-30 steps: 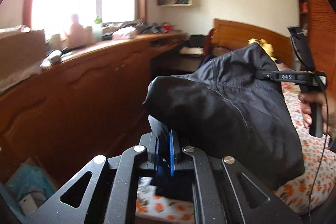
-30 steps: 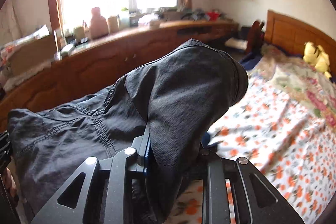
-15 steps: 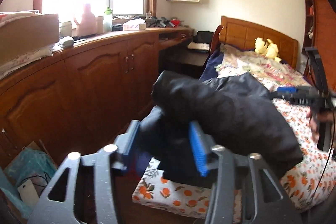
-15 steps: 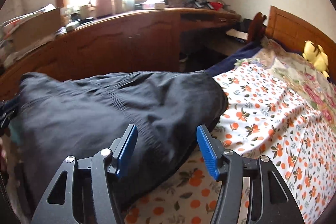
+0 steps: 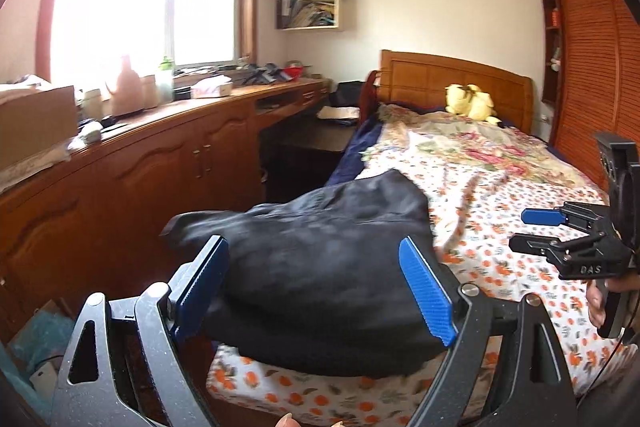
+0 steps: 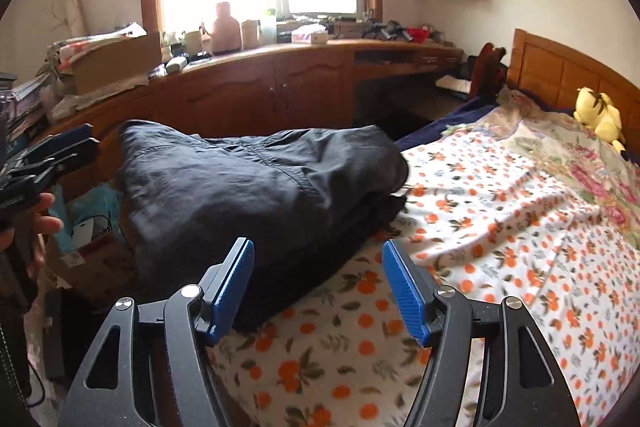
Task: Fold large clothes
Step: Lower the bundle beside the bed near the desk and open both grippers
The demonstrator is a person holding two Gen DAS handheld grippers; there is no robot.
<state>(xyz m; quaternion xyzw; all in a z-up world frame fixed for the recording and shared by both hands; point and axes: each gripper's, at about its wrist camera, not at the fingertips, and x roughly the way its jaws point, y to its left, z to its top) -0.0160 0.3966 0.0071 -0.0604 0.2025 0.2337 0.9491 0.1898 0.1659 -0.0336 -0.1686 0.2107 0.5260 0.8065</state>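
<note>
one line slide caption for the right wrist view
Open right gripper facing folded dark garment lying on the floral bedspread.

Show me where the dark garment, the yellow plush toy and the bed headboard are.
dark garment (image 6: 248, 187): right wrist view, top folded layer.
yellow plush toy (image 6: 598, 115): right wrist view, body.
bed headboard (image 5: 436, 77): left wrist view, middle wooden panel.
</note>
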